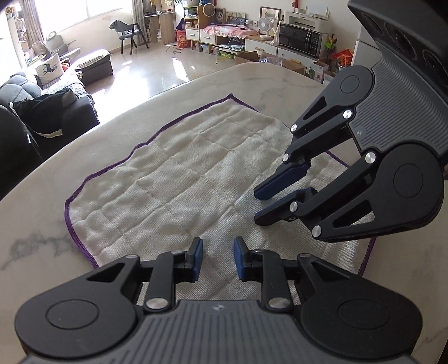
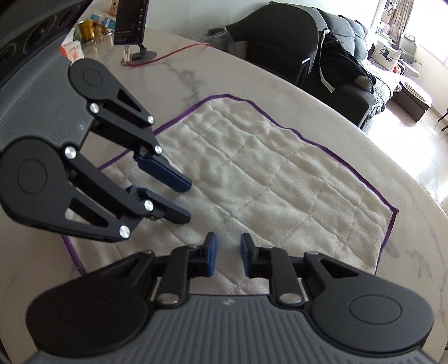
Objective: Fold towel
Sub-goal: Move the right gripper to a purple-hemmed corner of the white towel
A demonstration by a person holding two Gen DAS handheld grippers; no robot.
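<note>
A white quilted towel (image 1: 168, 179) with a purple hem lies flat on the marble table (image 1: 42, 218). In the left wrist view my left gripper (image 1: 218, 246) hovers over the towel's near part, open, with a small gap between its blue pads and nothing in it. My right gripper (image 1: 259, 207) reaches in from the right over the towel's right side, also open and empty. The right wrist view shows the same towel (image 2: 280, 179), with my right gripper (image 2: 229, 240) above its near edge and my left gripper (image 2: 186, 202) coming in from the left.
A phone on a stand (image 2: 131, 22) with a red cable (image 2: 179, 51), a small orange box (image 2: 71, 50) and a gold can (image 2: 86, 28) stand at the table's far left. A dark chair (image 2: 280, 36) and a sofa (image 1: 42, 112) lie beyond the table's edge.
</note>
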